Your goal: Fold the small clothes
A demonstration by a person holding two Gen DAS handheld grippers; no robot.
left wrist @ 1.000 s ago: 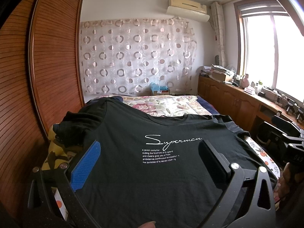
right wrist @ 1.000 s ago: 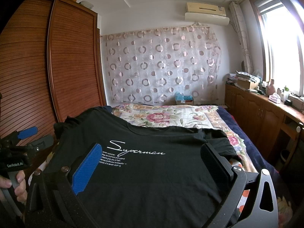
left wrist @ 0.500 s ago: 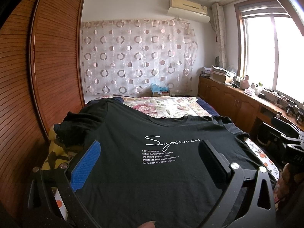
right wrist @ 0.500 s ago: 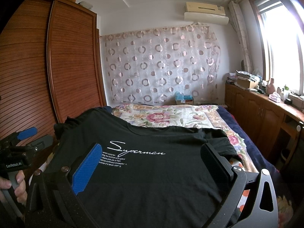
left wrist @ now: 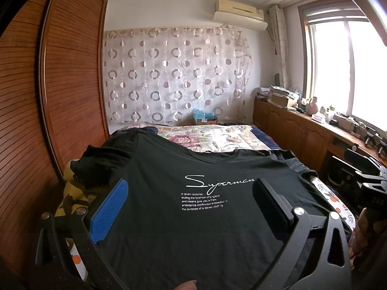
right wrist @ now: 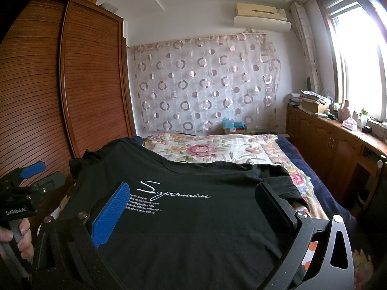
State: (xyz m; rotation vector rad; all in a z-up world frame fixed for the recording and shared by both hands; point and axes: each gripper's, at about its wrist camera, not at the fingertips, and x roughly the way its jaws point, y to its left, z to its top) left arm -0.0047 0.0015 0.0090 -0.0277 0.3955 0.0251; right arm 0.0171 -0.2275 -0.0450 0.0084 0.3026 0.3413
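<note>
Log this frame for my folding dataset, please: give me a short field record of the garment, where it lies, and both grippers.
garment: black T-shirt, front up, white "Superman" print
state: spread flat, not yet folded
surface: bed with floral cover
left gripper: open, above the shirt, holding nothing
right gripper: open, above the shirt, holding nothing
surroundings: wooden wardrobe on the left, window on the right

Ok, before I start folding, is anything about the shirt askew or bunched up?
Mostly flat, print up, but the black T-shirt has its left sleeve crumpled into a heap at the bed's edge, over a yellow patterned cloth. The right sleeve looks folded too.
</note>
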